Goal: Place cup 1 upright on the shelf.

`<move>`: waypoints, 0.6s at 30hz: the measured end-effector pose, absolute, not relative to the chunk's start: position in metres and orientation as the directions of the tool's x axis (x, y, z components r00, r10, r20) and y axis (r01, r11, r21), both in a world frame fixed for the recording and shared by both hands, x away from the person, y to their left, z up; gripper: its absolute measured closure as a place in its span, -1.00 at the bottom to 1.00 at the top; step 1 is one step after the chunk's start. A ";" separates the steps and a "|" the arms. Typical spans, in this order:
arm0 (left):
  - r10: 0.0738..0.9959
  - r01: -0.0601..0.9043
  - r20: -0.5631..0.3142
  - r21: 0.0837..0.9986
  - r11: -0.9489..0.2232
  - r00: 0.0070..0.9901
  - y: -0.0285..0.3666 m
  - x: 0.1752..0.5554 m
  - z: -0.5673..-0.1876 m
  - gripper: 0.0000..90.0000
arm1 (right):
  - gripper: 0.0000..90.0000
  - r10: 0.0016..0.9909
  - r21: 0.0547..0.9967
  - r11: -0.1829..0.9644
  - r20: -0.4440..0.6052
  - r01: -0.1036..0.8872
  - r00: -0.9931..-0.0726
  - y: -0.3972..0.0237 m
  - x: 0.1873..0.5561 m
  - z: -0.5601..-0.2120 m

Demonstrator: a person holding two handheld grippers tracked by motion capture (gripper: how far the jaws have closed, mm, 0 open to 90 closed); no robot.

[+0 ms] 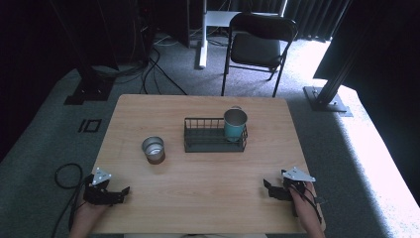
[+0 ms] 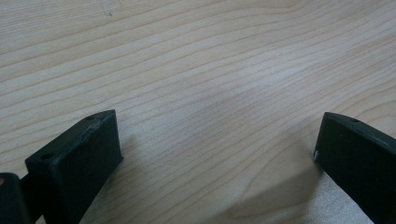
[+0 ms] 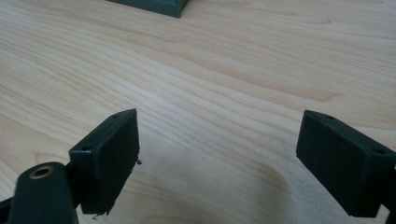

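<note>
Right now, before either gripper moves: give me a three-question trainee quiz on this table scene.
1. True or false: the teal metal cup stands inside the dark wire rack.
2. Which gripper is nearer the small silver metal cup on the wooden table: A) left gripper B) right gripper?
3. Fill in: both grippers' jaws are ____.

Key: 1 true; 2 A; 3 open, nothing between them.

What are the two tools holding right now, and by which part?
Nothing is held. The left tool and the right tool both rest open near the table's front edge, with bare wood between their jaws, away from the cups and rack.
</note>
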State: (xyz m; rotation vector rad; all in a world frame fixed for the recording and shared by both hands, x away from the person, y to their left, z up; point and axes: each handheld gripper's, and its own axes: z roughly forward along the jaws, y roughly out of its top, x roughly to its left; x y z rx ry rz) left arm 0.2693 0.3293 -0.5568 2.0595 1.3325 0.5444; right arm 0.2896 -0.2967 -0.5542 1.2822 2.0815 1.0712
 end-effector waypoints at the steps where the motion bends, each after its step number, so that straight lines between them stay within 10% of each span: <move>1: 0.914 0.659 0.009 0.690 -0.300 0.406 0.329 0.269 -0.557 -0.97 | -0.71 0.892 0.807 0.262 0.007 0.529 -0.453 -0.297 0.289 -0.554; 18: 0.914 0.659 0.008 0.690 -0.299 0.406 0.329 0.269 -0.557 -0.97 | -0.73 0.859 0.726 0.348 0.006 0.593 -0.511 -0.299 0.290 -0.558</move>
